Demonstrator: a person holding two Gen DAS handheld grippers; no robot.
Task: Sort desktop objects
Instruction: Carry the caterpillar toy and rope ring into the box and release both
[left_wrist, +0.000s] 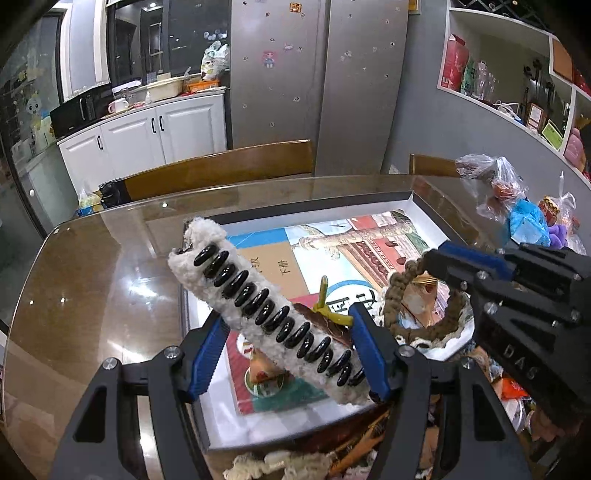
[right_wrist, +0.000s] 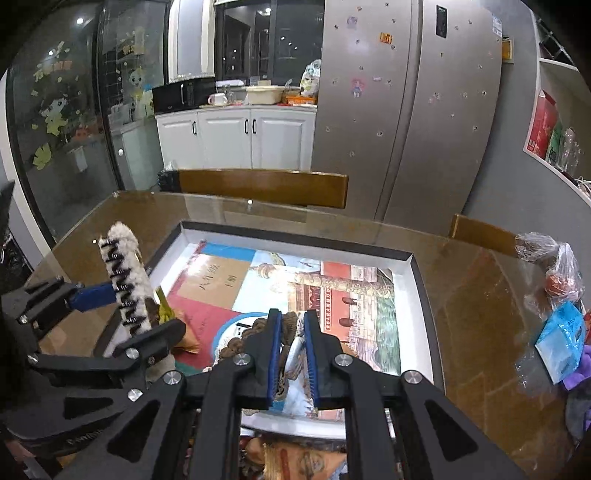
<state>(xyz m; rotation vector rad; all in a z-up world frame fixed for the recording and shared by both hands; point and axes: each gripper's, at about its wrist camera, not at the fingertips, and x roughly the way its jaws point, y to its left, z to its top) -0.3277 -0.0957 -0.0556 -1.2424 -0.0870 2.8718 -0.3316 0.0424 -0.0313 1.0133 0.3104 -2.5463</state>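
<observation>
Left wrist view shows left gripper (left_wrist: 288, 354) clamped on fleecy hair clip (left_wrist: 258, 306), its long axis slanting over open box (left_wrist: 424, 199), while right gripper (left_wrist: 428, 269) pinches braided bracelet (left_wrist: 424, 310) just beside.

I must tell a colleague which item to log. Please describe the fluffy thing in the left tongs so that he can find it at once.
Start at the large shallow box with a printed picture inside, on the glass-topped table. Over its left edge, the left tongs hold a fuzzy white hair clip tilted upward. Its row of glossy black teeth sets it apart from the brown braided cord in the right tongs.
</observation>
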